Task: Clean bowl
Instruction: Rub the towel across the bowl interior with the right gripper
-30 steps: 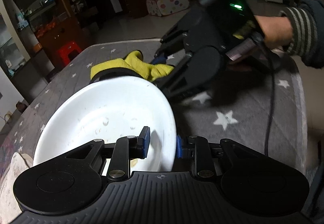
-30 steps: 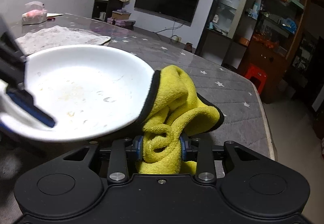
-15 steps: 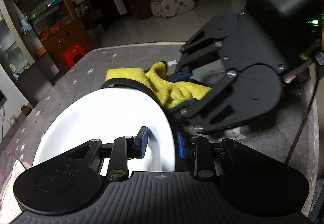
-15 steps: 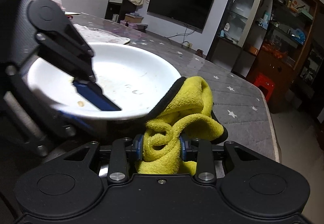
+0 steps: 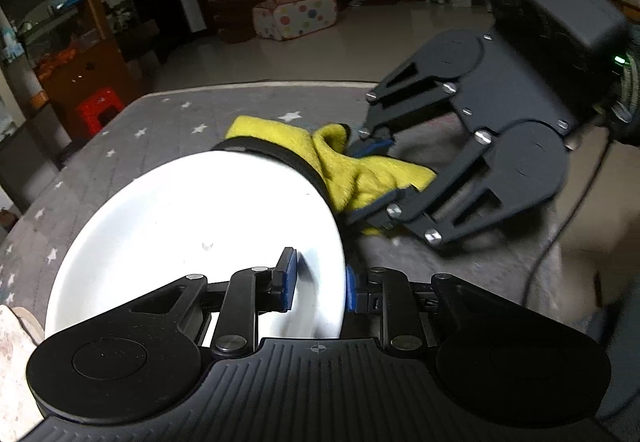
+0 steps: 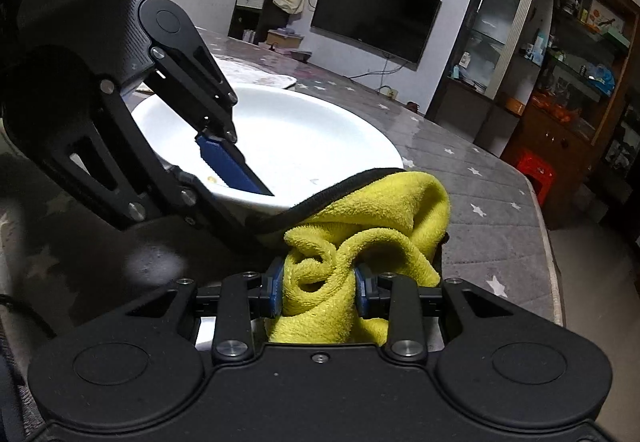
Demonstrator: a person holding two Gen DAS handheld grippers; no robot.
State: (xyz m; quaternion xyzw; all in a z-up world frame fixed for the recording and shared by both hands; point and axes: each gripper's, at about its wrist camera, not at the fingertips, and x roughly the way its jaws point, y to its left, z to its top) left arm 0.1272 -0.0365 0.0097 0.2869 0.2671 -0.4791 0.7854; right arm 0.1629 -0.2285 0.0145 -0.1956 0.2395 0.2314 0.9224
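Gripping the near right rim of the white bowl [image 5: 192, 226], the left gripper [image 5: 318, 282] is holding it tilted over the grey star-patterned tablecloth [image 5: 132, 146]; its jaws are closing, nearly together, with one blue pad inside the bowl and the other against the outside wall. Just beyond the bowl's far right edge, the right gripper [image 5: 374, 178] is clamping a bunched yellow cloth [image 5: 360, 166], its jaws standing narrowly apart with the fabric pressed between the pads. In the right wrist view the cloth [image 6: 360, 226] is bulging out ahead of that gripper [image 6: 320, 288], its black-trimmed edge lying against the bowl's [image 6: 304, 134] rim, and a few small specks are showing on the bowl's inner surface. Sitting at the far right past the table, a red stool [image 6: 536, 170] is showing, and a dark television [image 6: 376, 24] is hanging on the far wall.
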